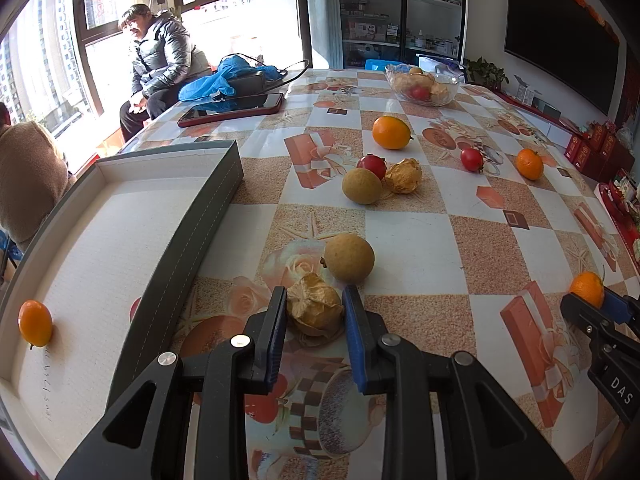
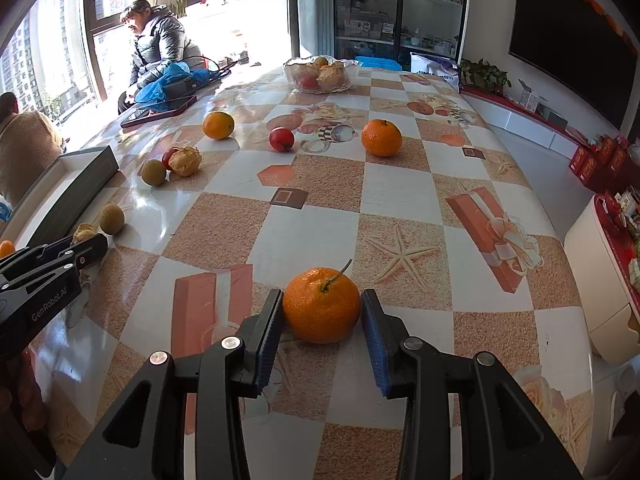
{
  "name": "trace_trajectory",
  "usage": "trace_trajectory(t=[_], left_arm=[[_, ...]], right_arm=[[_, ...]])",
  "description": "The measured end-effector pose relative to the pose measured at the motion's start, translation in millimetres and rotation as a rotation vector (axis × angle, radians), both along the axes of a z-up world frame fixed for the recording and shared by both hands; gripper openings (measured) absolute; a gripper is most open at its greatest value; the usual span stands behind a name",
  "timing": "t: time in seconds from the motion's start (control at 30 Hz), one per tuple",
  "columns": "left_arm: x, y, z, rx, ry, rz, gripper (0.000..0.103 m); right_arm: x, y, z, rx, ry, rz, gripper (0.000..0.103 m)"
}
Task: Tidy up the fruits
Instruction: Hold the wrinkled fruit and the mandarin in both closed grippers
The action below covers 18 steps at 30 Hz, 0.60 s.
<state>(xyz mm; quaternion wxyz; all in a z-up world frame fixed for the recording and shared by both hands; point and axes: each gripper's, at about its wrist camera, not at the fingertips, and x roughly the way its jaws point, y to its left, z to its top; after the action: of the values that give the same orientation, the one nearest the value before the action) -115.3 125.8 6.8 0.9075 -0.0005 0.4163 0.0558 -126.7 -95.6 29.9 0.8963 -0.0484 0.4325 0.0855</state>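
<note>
My left gripper [image 1: 315, 310] is open, its fingers on either side of a papery husked fruit [image 1: 316, 309] on the table; contact is hard to judge. A round tan fruit [image 1: 349, 257] lies just beyond it. My right gripper [image 2: 322, 306] is open around a stemmed mandarin [image 2: 321, 305] resting on the table; a small gap shows on the right side. A grey box with a white lining [image 1: 120, 240] stands at the left and holds one small orange fruit [image 1: 35, 323].
Loose fruit lies farther back: an orange [image 1: 392, 132], two red fruits [image 1: 472, 159], a tan fruit [image 1: 361, 186], a husked fruit [image 1: 405, 176], a mandarin [image 1: 529, 164]. A glass bowl of fruit [image 1: 424, 84], a phone [image 1: 232, 109] and blue cloth stand at the far end. People sit at left.
</note>
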Motion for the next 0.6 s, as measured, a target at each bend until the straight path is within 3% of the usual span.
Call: trace_trajectory(t=[0.33, 0.4, 0.57, 0.6], left_arm=[[0.1, 0.0, 0.1, -0.001, 0.000, 0.000, 0.030], [0.3, -0.7, 0.1, 0.001, 0.000, 0.000, 0.030], [0.2, -0.5, 0.1, 0.000, 0.000, 0.000, 0.030], [0.3, -0.7, 0.0, 0.001, 0.000, 0.000, 0.030]], right_arm=[[1.5, 3.1, 0.5, -0.001, 0.007, -0.023, 0.052], [2.4, 7.9, -0.5, -0.017, 0.016, -0.005, 0.065], [3.0, 5.9, -1.2, -0.010, 0.016, -0.010, 0.065], [2.8, 5.5, -1.0, -0.009, 0.015, -0.014, 0.061]])
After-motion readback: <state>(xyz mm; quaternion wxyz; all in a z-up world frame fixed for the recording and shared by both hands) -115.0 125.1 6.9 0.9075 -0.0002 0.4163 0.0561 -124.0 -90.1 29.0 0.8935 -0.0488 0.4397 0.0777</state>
